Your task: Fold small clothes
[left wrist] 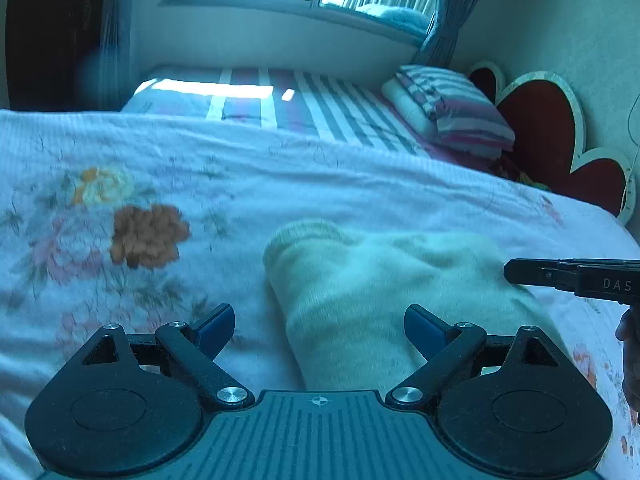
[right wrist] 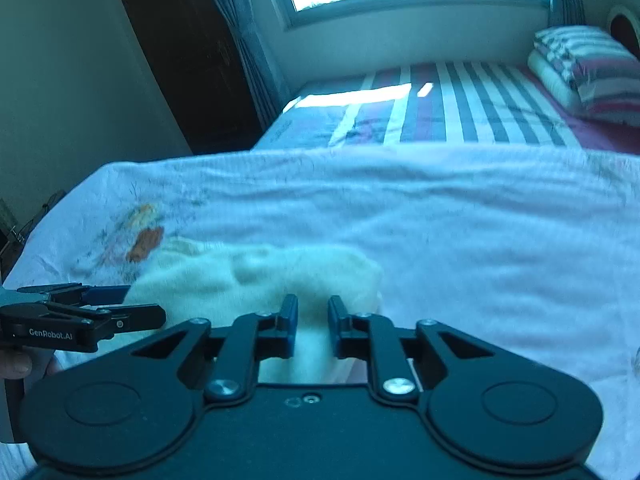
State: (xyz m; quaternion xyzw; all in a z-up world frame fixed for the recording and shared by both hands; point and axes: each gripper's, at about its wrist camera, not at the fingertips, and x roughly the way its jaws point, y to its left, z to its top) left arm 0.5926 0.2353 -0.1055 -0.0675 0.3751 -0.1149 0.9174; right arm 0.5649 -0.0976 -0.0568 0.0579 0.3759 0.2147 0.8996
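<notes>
On the floral blanket, we bring both claws in on the cream garment for the next fold.

The garment lies bunched and partly doubled over near the blanket's front edge, its ribbed hem curling up at the far left end. Our left gripper is spread wide with nothing in it, straddling the garment's near end. Our right gripper is narrowed to a slim gap with cloth showing between the blue pads, but we cannot tell whether it truly grips the fabric or only hovers above it. To fold well, we judge that each claw should pinch one corner of the near edge through all layers, lift together, keeping the edge taut, and lay it squarely on the far hem.
</notes>
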